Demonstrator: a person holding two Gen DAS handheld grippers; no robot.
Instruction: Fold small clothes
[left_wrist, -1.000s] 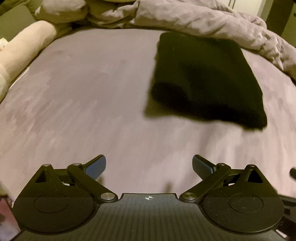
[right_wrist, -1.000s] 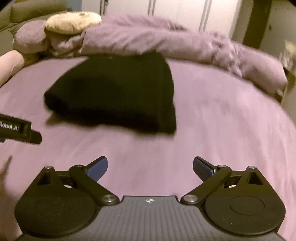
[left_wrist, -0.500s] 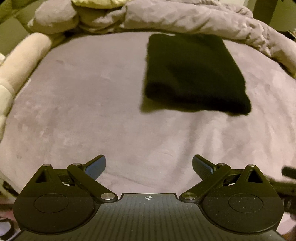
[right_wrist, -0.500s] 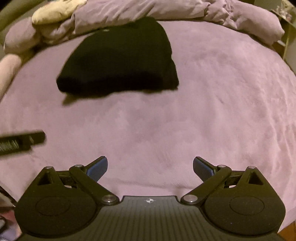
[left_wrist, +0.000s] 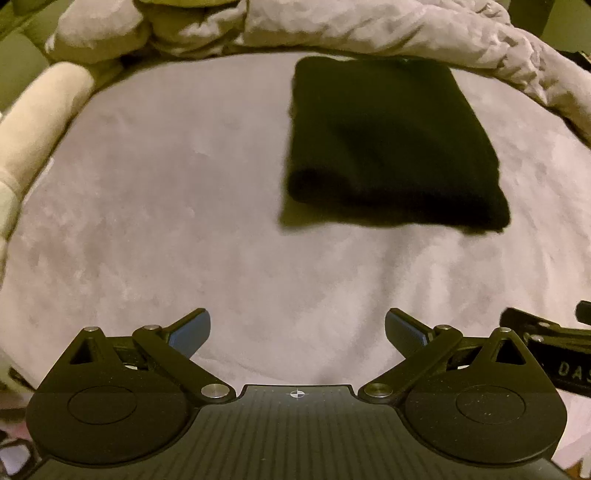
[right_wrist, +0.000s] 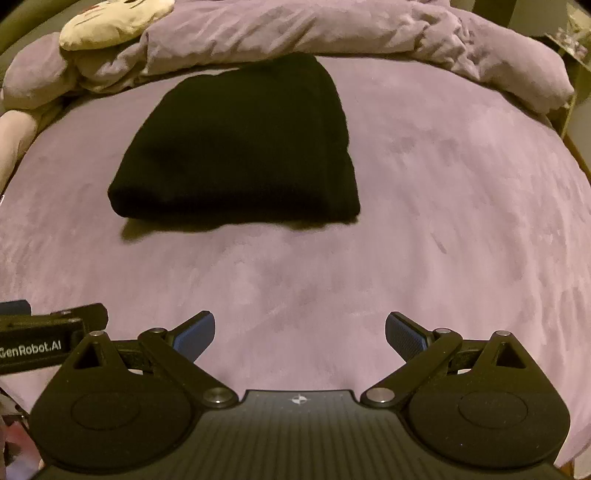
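A black garment (left_wrist: 391, 147) lies folded into a thick rectangle on the purple bed sheet (left_wrist: 184, 206), ahead and right in the left wrist view. It also shows in the right wrist view (right_wrist: 243, 147), ahead and left. My left gripper (left_wrist: 297, 332) is open and empty, well short of the garment's near edge. My right gripper (right_wrist: 300, 334) is open and empty, also short of it. Each gripper's body shows at the other view's edge: the right one (left_wrist: 550, 350) and the left one (right_wrist: 40, 343).
A crumpled purple duvet (right_wrist: 332, 33) runs along the far side of the bed. A cream plush pillow (right_wrist: 110, 22) sits at the far left, a pale bolster (left_wrist: 37, 122) along the left edge. The bed's right edge (right_wrist: 576, 155) drops off.
Both grippers have pulled back and risen from the garment, which now looks farther and more centred. Both stay open. The garment has not moved.
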